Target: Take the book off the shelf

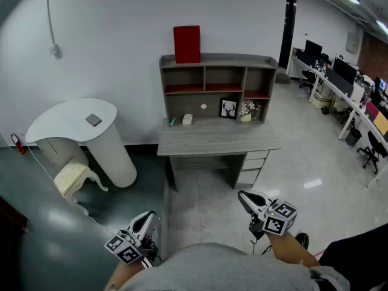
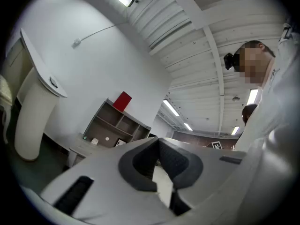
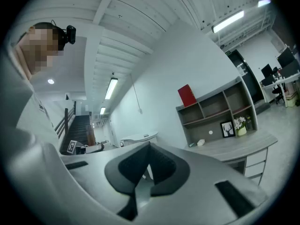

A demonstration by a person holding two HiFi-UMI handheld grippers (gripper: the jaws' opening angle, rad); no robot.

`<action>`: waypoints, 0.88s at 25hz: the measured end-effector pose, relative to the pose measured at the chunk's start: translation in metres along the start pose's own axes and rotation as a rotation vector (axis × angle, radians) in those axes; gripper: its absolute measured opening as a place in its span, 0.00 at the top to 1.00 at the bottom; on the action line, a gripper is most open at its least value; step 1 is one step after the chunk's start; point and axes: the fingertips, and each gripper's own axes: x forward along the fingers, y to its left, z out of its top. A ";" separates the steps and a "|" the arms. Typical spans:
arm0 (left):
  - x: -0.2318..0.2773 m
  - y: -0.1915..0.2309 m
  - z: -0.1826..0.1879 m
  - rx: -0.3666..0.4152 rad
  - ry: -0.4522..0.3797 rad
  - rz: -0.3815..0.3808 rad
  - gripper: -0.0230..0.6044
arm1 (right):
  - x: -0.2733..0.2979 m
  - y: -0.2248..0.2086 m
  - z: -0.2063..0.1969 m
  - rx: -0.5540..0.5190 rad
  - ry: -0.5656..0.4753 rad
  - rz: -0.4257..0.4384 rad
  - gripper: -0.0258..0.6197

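At far left we see a white rounded counter (image 1: 73, 121) with a small dark thing on it that we cannot name, and a cream stool (image 1: 74, 176) below it. A cable (image 1: 51, 17) hangs down the wall above.

The left gripper (image 1: 147, 216) sits low in the head view, near our own body, well apart from the furniture. Its jaws are together with nothing between them, as the left gripper view shows (image 2: 158, 142). That gripper's own grey body fills the lower half of its view.

The red book (image 1: 187, 43) stands upright on the very top of the grey shelf unit (image 1: 218, 62), near its left end and against the white wall. It is far from both grippers and higher up in the room. From the left gripper it shows small, up and to the left (image 2: 122, 101). From the right gripper it shows up and to the right (image 3: 186, 95).

Below the shelf unit, the tabletop (image 1: 218, 141) carries a framed picture (image 1: 228, 108), a pot of flowers (image 1: 247, 111) and a small pale thing (image 1: 187, 119) too small for us to name. Open floor (image 1: 206, 199) lies between the tabletop's front edge and the grippers.

The right gripper (image 1: 244, 196) is also low and near our body, slightly closer to the tabletop than the left one. Its jaws are together and empty (image 3: 149, 146). Our grey torso cuts off both grippers' handles at the bottom edge.

At far right, office desks with monitors (image 1: 339, 71) run along the frame's edge.
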 end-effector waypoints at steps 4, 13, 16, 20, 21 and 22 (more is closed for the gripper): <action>0.009 -0.006 -0.003 0.000 -0.010 -0.004 0.92 | -0.009 -0.010 0.004 -0.015 -0.003 -0.003 0.97; 0.029 -0.025 -0.013 0.004 -0.003 -0.032 0.92 | -0.033 -0.023 0.011 -0.013 -0.010 -0.019 0.97; 0.038 -0.033 -0.016 0.002 -0.004 -0.031 0.92 | -0.046 -0.030 0.012 0.007 -0.015 -0.018 0.97; 0.055 -0.045 -0.022 -0.001 -0.010 -0.036 0.92 | -0.070 -0.038 0.014 -0.012 -0.006 -0.028 0.96; 0.060 -0.050 -0.025 -0.002 -0.009 -0.038 0.92 | -0.079 -0.041 0.014 -0.015 -0.004 -0.031 0.96; 0.065 -0.055 -0.028 -0.003 -0.007 -0.039 0.92 | -0.087 -0.045 0.014 -0.016 -0.003 -0.036 0.96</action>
